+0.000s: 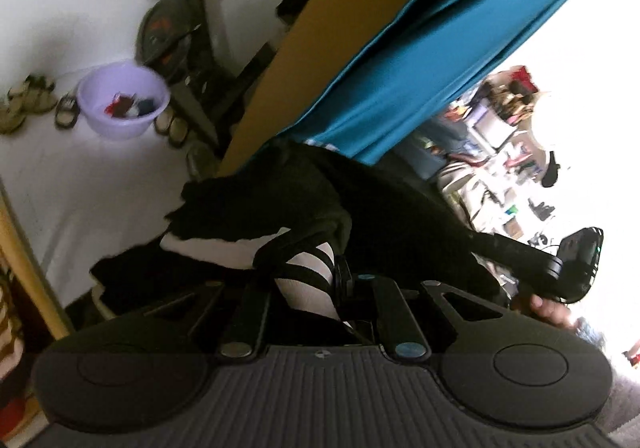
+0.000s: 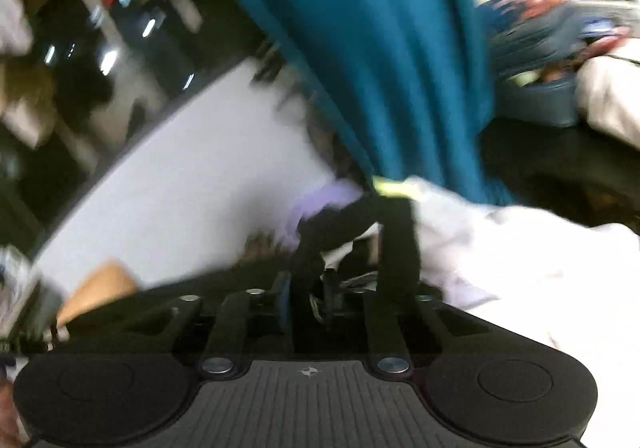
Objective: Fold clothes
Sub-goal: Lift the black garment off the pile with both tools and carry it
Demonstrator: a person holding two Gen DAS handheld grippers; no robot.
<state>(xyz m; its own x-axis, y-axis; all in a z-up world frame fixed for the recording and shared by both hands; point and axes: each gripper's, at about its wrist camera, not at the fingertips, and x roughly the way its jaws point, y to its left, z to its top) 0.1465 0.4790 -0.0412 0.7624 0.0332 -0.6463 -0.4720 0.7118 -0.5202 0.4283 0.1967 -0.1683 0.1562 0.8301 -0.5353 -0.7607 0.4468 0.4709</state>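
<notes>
The folding looks barely begun. The left gripper is clamped tight on a black-and-white garment, which hangs bunched and crumpled over the edge of the teal-covered table, with no neat fold showing anywhere in it. In the blurred right wrist view, the right gripper has its jaws partly apart with dark fabric and a black strap near them; whether they pinch it I cannot tell. White cloth lies heaped just beside. Spreading flat and every fold remain
</notes>
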